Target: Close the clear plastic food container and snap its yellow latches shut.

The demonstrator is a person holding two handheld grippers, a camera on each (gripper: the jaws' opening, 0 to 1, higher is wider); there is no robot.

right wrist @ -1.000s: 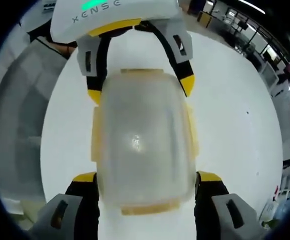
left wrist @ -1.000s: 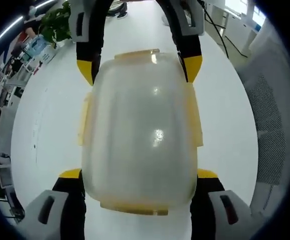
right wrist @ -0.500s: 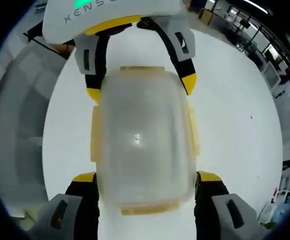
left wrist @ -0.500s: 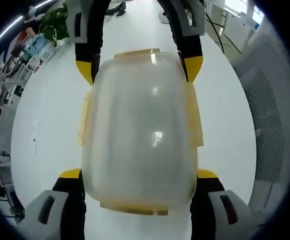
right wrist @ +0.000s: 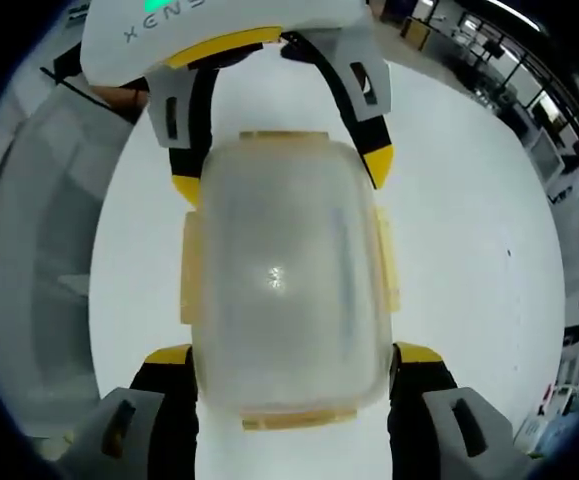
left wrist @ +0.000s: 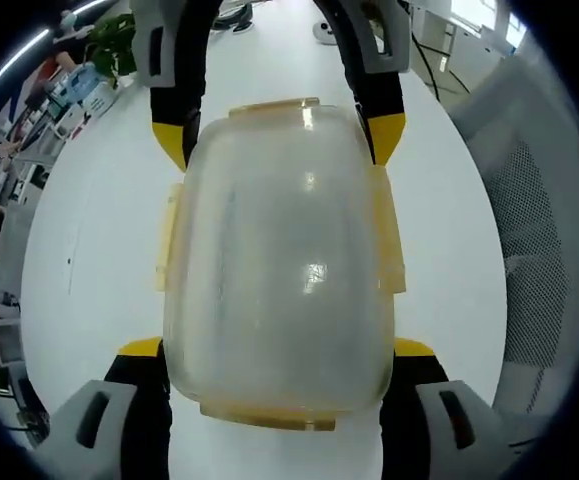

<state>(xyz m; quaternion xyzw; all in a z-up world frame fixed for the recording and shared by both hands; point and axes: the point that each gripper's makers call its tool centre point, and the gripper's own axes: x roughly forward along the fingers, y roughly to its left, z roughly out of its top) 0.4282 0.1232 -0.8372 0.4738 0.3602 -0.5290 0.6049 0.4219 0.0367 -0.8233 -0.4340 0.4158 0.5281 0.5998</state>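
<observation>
While the clear, rounded-rectangular plastic food container (left wrist: 279, 280) sits on the white tabletop (left wrist: 99, 240), both grippers straddle its two ends. Left gripper (left wrist: 277, 352): yellow-tipped black jaws set wide, one at each long side of the near end, tips at the container walls; actual contact cannot be told. Right gripper (right wrist: 282, 358): same wide stance at the opposite end, seen in the left gripper view at the far end (left wrist: 277, 138). Pale yellow latches (left wrist: 391, 240) line the lid's sides and ends. Grey mesh chair back (left wrist: 544, 230) stands beside the table.
</observation>
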